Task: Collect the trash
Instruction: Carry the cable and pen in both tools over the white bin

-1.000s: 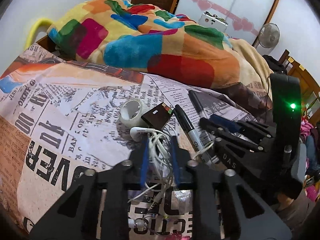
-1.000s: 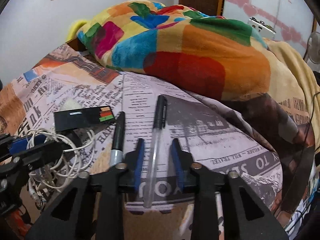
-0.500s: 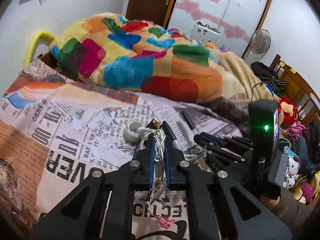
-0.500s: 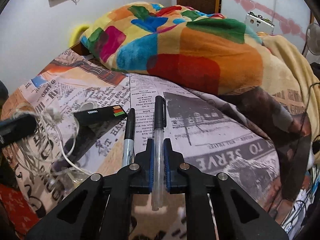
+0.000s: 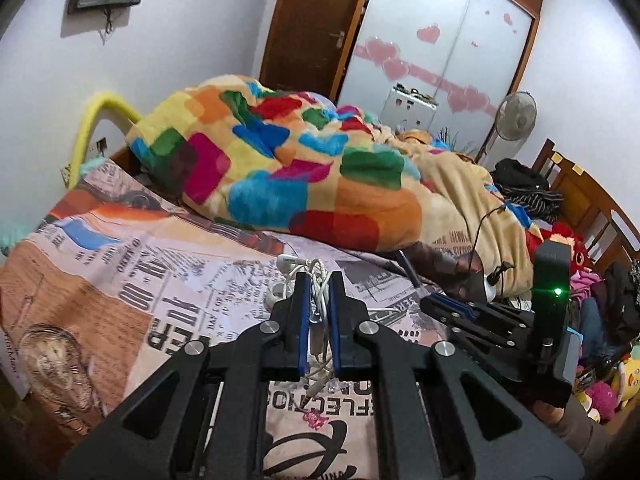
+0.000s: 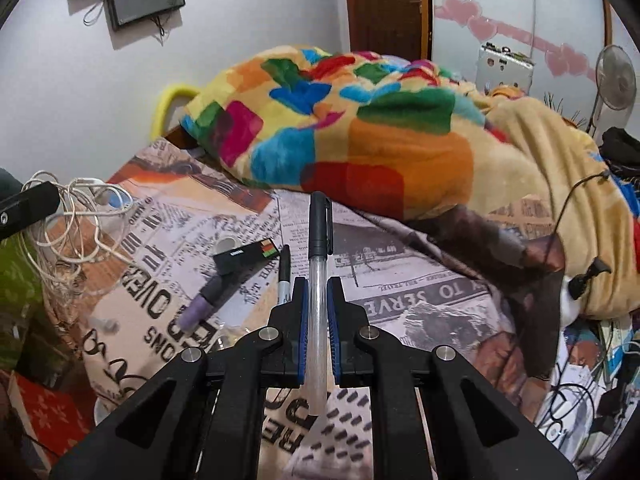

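The left tool point(image 5: 319, 280) is clenched on a tangle of white earphone cable point(image 5: 316, 304), which is held clear above the bed's newspaper-print sheet point(image 5: 132, 280). One earbud pokes out past the fingertips, and loops of cord hang below the blue pads with the jack plug dangling under them. In the right wrist view the same bundle point(image 6: 76, 224) hangs in loose loops from the black tip of the left tool point(image 6: 24, 208) at the far left, off the sheet.

The right tool point(image 6: 319, 284) is grasping a clear-barrelled pen with a black cap point(image 6: 319, 248). The pen lies straight along the line of the fingers, its capped end reaching out beyond the tips toward the multicoloured patchwork blanket point(image 6: 360, 128), its clear end running back between the pads. It is lifted off the sheet. From the left wrist view, the right tool point(image 5: 430, 300) shows at the right with the pen's tip point(image 5: 410, 270) sticking out toward the blanket point(image 5: 288, 176).

Taking the held pen as the landmark: just left of it on the sheet point(image 6: 400, 300) lies a black marker point(image 6: 284, 276), roughly parallel to it. Further left is a small black box with coloured stripes at one end point(image 6: 246, 256), with a roll of white tape point(image 6: 227, 245) touching its far edge. Nearer the camera than the box lies a purple-tipped tube point(image 6: 202, 304). Behind everything, the blanket is heaped across the bed. A standing fan point(image 6: 614, 80) stands far right of it.
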### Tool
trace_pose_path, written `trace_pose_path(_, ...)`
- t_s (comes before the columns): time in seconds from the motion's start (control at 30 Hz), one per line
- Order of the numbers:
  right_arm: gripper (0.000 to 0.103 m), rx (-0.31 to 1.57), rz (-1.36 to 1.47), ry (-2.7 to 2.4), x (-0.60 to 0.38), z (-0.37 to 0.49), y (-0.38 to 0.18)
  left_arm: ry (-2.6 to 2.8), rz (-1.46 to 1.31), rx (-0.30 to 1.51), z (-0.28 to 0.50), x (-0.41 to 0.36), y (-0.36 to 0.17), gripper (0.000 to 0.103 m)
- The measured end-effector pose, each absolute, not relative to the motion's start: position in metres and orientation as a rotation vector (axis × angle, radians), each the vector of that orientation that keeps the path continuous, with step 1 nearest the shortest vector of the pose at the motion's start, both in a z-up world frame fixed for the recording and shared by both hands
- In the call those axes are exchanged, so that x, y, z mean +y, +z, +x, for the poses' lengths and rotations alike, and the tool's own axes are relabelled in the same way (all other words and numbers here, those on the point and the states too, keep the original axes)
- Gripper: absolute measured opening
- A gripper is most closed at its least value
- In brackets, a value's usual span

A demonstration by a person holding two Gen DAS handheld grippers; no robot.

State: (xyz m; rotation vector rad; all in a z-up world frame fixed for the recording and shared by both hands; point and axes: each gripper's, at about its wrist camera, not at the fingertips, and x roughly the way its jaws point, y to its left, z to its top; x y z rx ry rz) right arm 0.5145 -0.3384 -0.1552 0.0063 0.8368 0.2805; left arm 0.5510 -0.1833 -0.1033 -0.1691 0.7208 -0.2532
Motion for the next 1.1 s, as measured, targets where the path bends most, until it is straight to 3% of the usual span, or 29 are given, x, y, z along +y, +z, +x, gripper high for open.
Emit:
trace_pose_path(0.5,0.008,1.069,0.007,0.267,-0.363,0.472,-0.225,-0.168,-0.153,0.726,0.502,-0.153,-0.099,0.008)
trace_pose_path(0.77,0.008,0.999,0.004,0.326,-0.343,0.447,-0.183,-0.116,-0.181,0.724,0.469,-0.122,-0.095,0.008)
trace_pose_path(1.1,0.008,0.845,-0.065,0.52,-0.246,0.395,-0.11,0.019,-0.205,0.71,0.381,-0.043,-0.078,0.008)
